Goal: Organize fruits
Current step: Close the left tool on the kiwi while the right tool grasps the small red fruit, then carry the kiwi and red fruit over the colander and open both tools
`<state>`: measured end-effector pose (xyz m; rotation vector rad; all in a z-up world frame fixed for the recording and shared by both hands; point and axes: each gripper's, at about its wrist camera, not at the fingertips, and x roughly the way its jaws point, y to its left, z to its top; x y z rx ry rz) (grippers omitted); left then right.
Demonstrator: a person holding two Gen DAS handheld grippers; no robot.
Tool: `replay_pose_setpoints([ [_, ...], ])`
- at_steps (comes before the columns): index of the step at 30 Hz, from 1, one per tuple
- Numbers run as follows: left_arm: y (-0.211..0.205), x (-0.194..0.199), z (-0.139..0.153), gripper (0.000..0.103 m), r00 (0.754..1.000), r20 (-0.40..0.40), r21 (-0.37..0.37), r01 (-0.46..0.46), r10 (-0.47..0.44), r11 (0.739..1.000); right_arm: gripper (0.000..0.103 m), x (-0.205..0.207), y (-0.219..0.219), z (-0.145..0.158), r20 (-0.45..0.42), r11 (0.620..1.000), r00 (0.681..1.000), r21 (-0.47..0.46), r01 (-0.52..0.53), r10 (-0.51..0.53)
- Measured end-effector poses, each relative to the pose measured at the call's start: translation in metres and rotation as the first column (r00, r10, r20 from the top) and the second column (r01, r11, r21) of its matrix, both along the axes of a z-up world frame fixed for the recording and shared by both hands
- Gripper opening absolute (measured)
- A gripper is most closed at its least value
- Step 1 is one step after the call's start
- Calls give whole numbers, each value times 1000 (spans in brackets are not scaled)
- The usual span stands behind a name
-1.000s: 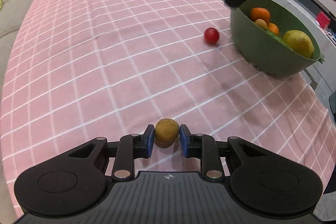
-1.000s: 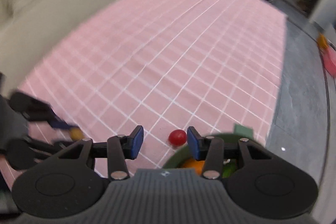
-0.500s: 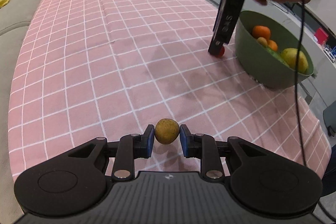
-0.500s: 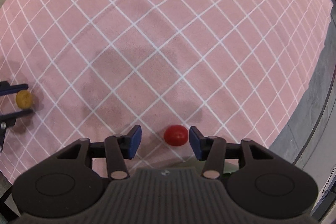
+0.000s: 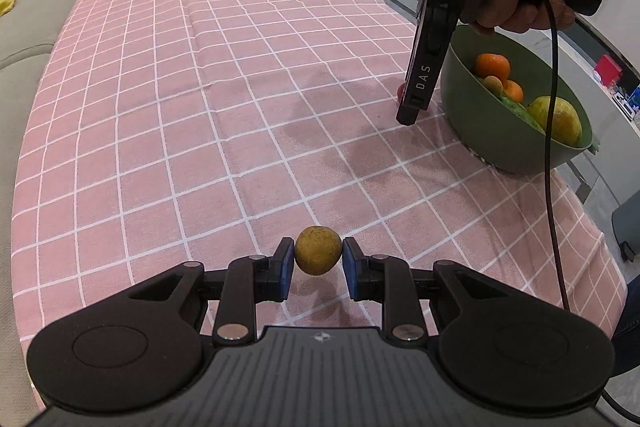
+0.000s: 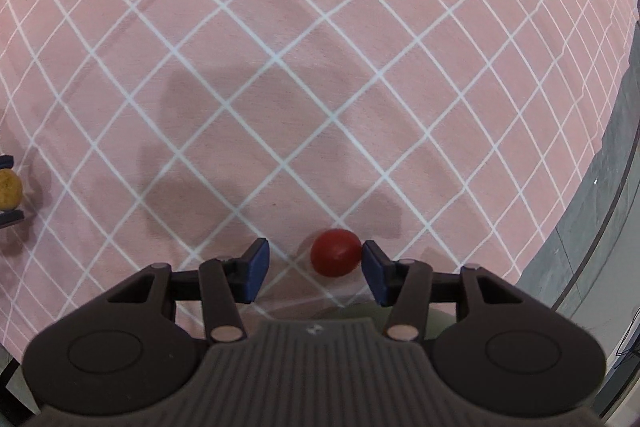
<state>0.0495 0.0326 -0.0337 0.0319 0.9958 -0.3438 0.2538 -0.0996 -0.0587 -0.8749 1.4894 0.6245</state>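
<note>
Left gripper (image 5: 318, 269) jaws clamped on a small round yellow-brown speckled fruit (image 5: 318, 255), blue pads pressed on both sides, fruit held off the pink cloth with white grid lines (image 5: 200, 107). Right gripper (image 6: 314, 267) jaws apart, pointing down at the cloth, straddling a small round red fruit (image 6: 335, 252) that sits on the cloth; red fruit right up against the right pad, clear gap to the left pad. In the left wrist view the right gripper's finger tips are down just beside a deep green plastic bowl (image 5: 472, 115) near the cloth's right edge. The bowl holds an orange mandarin (image 5: 493, 65), another orange fruit, a yellow-green pear (image 5: 560, 119), something green. Red fruit mostly hidden there behind the finger.
</note>
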Motion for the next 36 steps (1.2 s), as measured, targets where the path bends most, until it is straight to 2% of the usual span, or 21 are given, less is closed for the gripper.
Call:
replay_pose_setpoints([
  [3,0,1,-1,29,1000,0,0,0,0,1000,39,6,-8,-3,17,1000,1000,-3,10,-10],
  [6,0,1,-1,29,1000,2,-2,0,0,1000,22,12,-16,-2,36,1000,999,-5,15,-15],
  [13,0,-1,2,29,1000,18,-5,6,-6,1000,21,19,-20,4,47,999,998,33,33,-35],
  [17,-3,-2,4,29,1000,23,-1,14,-14,1000,21,14,-27,19,72,995,996,90,49,-55],
  [20,-7,-2,8,29,999,34,-2,21,-21,1000,21,7,-36,40,98,983,991,168,72,-89],
  [28,-20,-7,13,29,998,50,-5,25,-25,1000,21,-25,-83,92,158,916,960,370,159,-230],
  [36,-33,-9,25,29,999,44,-13,-7,7,1000,21,-62,-136,118,124,789,917,560,251,-380],
])
